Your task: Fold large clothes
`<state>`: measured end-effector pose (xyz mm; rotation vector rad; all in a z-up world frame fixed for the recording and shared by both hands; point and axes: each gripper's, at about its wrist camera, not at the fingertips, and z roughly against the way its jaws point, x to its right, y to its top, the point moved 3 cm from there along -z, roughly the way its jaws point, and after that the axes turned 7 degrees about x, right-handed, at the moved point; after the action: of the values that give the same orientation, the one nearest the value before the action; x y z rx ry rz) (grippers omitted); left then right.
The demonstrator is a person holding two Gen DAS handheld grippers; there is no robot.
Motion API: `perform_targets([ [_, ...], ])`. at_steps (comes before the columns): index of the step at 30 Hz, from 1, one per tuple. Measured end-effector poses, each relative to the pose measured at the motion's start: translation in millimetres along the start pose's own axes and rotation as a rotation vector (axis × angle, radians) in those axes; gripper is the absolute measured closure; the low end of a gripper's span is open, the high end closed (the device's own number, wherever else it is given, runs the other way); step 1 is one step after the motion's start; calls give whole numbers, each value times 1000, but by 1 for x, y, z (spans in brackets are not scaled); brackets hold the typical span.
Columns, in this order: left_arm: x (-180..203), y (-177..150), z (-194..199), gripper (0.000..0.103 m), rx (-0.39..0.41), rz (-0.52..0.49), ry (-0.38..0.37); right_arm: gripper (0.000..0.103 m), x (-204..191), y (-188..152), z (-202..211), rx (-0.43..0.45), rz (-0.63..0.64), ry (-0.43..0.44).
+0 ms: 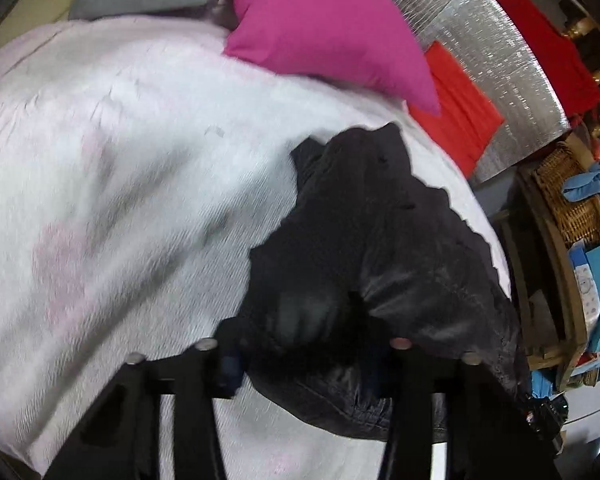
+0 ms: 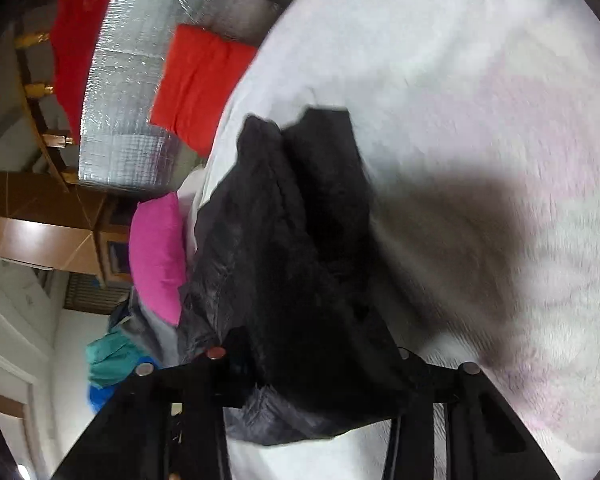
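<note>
- Here, in the left wrist view, our left gripper (image 1: 308, 344) stood narrowed around a bunched part of the black garment (image 1: 364, 240), the cloth filling the gap between its fingers; we judged it a hold, though blur hid the exact press of the pads.
- The garment lay in a heap on the white blanket (image 1: 120, 180) of the bed, stretching away from us toward the pink pillow (image 1: 324, 28), so that gathering one end off a soft, flat surface looked like the purpose.
- Beyond it we saw a red cloth (image 1: 456, 108) against a silver foil sheet (image 1: 492, 48), and a wicker basket (image 1: 572, 192) off the bed's edge.
- In the right wrist view, our right gripper (image 2: 312, 364) was likewise drawn in on the same black garment (image 2: 296, 232), with fabric packed between its fingers and spilling below them.
- We took the two holds on separate parts of one heap as a way to lift and spread it before any fold; it was still crumpled, so the folding had hardly begun.
- The blanket (image 2: 480, 80) beneath carried the garment's shadow.
</note>
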<state>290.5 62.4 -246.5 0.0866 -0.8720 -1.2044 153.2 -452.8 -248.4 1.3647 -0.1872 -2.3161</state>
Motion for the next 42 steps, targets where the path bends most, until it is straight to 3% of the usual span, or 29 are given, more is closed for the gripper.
perform_targets([
  [1, 2, 3, 4, 75, 25, -7, -16, 66, -7, 2, 4, 30, 17, 17],
  [3, 9, 8, 13, 76, 75, -38, -44, 67, -27, 4, 14, 112, 114, 29],
  [5, 10, 6, 10, 76, 57, -71, -15, 67, -30, 6, 9, 120, 150, -18],
  [6, 6, 1, 2, 75, 13, -67, 10, 67, -22, 7, 1, 95, 125, -55],
  [8, -5, -2, -9, 56, -37, -14, 37, 66, 0, 7, -12, 36, 39, -111],
  [10, -12, -1, -6, 43, -49, 23, 53, 64, 15, 9, -15, -3, -46, -78],
  [13, -14, 1, 1, 41, -52, 30, 62, 55, 14, 11, -7, -14, -42, -57],
  [15, -8, 4, 15, 40, -14, -34, 90, 36, 15, 12, 0, -9, -32, -84],
  [19, -2, 11, 30, 21, 73, -93, 110, 33, 32, 17, 17, 7, -90, -57],
  [25, -21, 5, 0, 24, -47, 2, 54, 33, 32, 17, 5, 14, -102, -58],
  [27, -23, 3, -6, 39, -67, 29, 26, 55, 24, 15, 3, 31, -46, -92],
  [29, -16, 4, -3, 57, -43, 17, 3, 61, 8, 14, 9, 86, 16, -108],
  [30, -10, 4, 0, 58, -19, -19, 13, 62, -2, 14, 15, 120, 62, -102],
  [33, 8, 2, 8, 58, 46, -181, 110, 62, -25, 15, 27, 219, 210, -162],
  [35, 12, -1, 8, 57, 58, -231, 152, 61, -12, 15, 14, 153, 191, -251],
  [36, 14, -1, 9, 57, 66, -246, 164, 53, 0, 15, 8, 107, 147, -283],
  [38, 21, -2, 12, 57, 93, -294, 205, 47, 9, 17, 9, 86, 72, -270],
  [40, 26, -1, 20, 57, 130, -337, 240, 45, 1, 22, 25, 128, 93, -253],
  [42, 29, 0, 28, 54, 166, -366, 259, 35, -11, 26, 48, 234, 141, -289],
])
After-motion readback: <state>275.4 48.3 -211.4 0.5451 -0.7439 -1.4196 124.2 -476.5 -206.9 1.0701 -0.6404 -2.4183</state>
